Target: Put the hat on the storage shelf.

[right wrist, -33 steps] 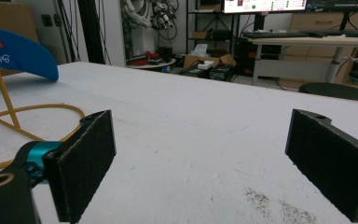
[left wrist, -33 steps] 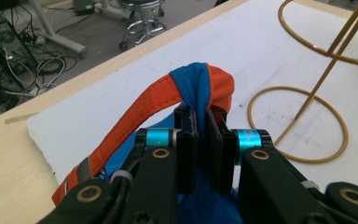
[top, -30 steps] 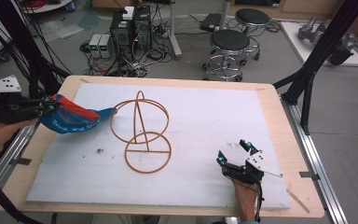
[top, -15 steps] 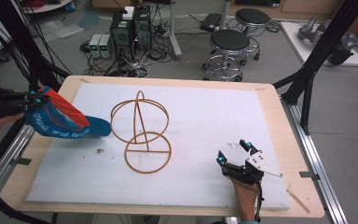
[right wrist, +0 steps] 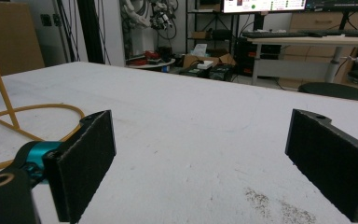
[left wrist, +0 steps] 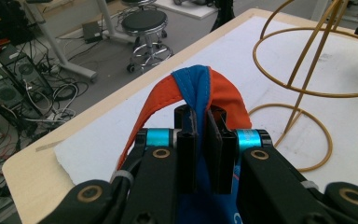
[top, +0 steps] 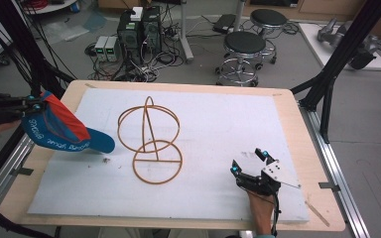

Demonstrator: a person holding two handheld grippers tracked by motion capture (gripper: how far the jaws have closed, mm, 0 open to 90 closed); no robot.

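A blue and orange cap [top: 59, 130] hangs in the air over the table's left edge, its blue brim pointing toward the stand. My left gripper [top: 32, 104] is shut on the cap's crown; in the left gripper view the jaws pinch the blue and orange cloth [left wrist: 200, 88]. A yellow wire stand [top: 150, 139] of rings and a slanted post stands mid-table on the white board, also seen from the left gripper as the stand [left wrist: 307, 74]. My right gripper [top: 249, 162] rests open near the front right of the board, nothing between its pads [right wrist: 86, 158].
The white board [top: 218, 124] lies on a wooden table [top: 322, 198]. Small dark crumbs [top: 105, 159] lie left of the stand. Stools [top: 244, 52], computers and cables stand on the floor beyond the far edge. Black frame posts rise at both sides.
My left gripper has carried the cap left and up, away from the wire stand, to the table's left edge. The right gripper has not moved.
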